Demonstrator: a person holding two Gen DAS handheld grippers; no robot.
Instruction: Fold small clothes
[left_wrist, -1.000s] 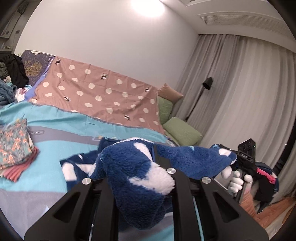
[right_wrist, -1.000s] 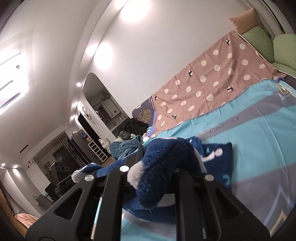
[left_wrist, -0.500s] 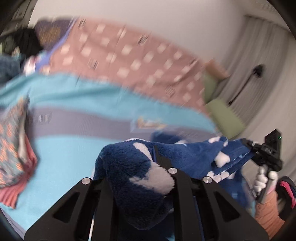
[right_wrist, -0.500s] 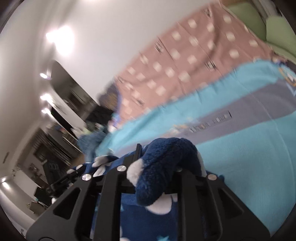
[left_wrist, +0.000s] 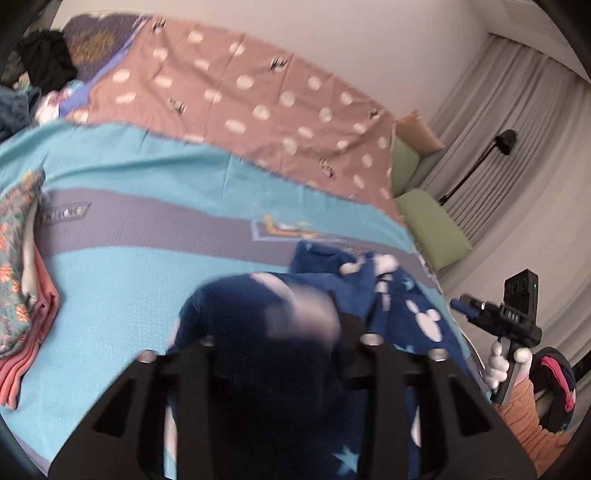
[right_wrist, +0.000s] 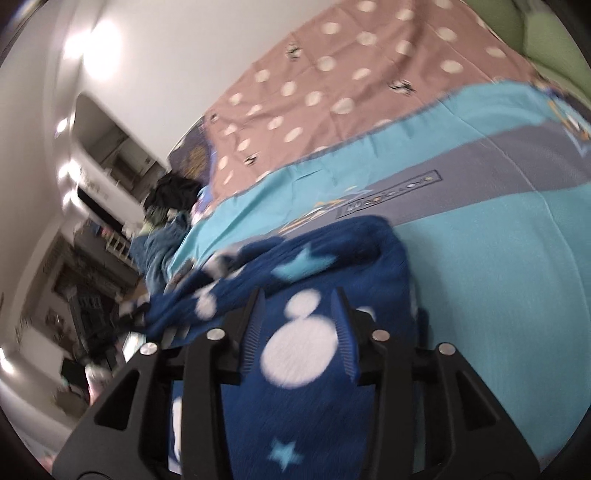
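Right wrist view, right tongs (right_wrist: 301, 325) opening, jaws clear of the blue fleece garment (right_wrist: 321, 369) lying on the bed's turquoise cover (right_wrist: 498, 258), left tongs (left_wrist: 284, 343) opening with blurred fleece bunched between them

Bed (left_wrist: 155, 258) has a turquoise-and-grey sheet, with a blue fleece garment (right_wrist: 332, 266), a folded floral pile (left_wrist: 14, 273) and green pillows (left_wrist: 436, 225) lying on it.

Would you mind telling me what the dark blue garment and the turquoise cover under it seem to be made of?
The dark blue garment looks like plush fleece: a fuzzy, matte pile with soft-edged white patches and pale stars. The turquoise cover looks like a thin woven cotton-type sheet, matte, with a fine even grain and printed grey bands; its exact fibre cannot be told.
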